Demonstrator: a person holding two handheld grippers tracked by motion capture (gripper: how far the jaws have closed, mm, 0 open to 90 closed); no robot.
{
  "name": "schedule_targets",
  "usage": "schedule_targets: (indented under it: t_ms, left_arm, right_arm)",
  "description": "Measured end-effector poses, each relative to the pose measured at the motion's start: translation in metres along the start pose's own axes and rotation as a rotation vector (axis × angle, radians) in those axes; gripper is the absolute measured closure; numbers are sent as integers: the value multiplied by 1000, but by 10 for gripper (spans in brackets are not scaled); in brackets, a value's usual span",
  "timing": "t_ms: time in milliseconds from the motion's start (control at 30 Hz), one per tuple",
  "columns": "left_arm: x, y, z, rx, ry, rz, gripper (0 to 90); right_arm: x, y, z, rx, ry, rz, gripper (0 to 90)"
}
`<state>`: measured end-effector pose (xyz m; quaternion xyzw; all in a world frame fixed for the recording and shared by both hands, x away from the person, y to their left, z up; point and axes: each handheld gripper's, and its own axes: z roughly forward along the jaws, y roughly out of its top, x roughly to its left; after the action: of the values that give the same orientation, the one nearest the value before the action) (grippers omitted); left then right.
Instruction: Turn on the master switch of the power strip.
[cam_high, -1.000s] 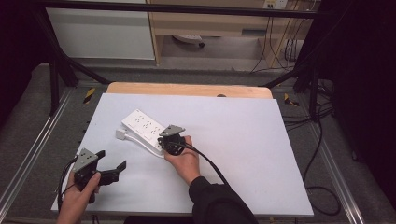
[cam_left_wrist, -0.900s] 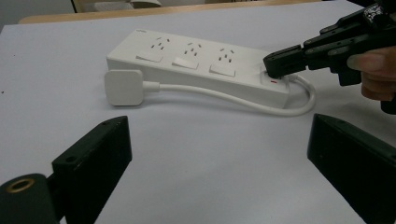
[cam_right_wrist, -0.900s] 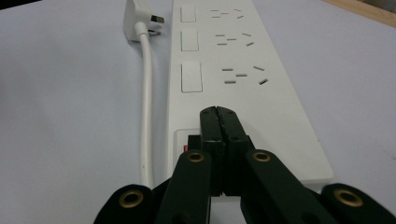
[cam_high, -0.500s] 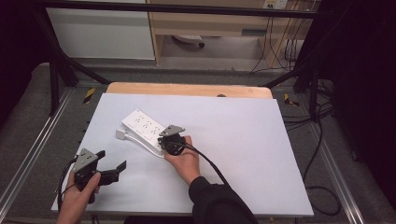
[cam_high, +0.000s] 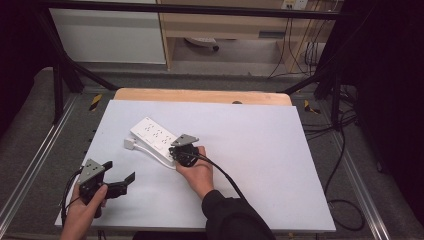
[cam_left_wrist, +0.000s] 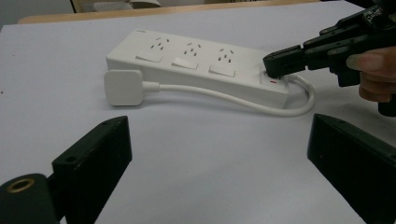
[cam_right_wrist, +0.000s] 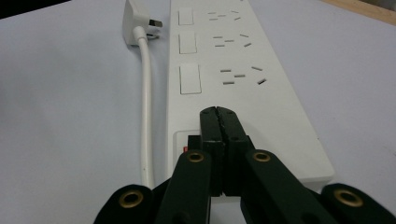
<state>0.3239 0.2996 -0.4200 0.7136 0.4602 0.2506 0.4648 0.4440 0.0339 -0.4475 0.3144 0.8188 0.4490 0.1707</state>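
Only unreadable embossed lettering on the white power strip.

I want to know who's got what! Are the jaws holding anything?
Nothing is held. The right gripper, jaws shut together, presses its tip on the white plastic power strip near its switch end. The left gripper is open, empty.

White rectangular plastic power strip lies on the pale grey table top, its white flat plug and white cord just beside it. Right gripper, jaws together, tips touching strip's near end. Left gripper jaws wide apart, holding nothing.
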Motion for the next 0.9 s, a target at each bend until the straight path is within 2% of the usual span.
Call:
schedule_targets:
  t_ms: [900]
  left_arm:
    - [0,0,0,3,-1,3,65]
  right_arm:
    - [0,-1,-1,-20,-9,21,900]
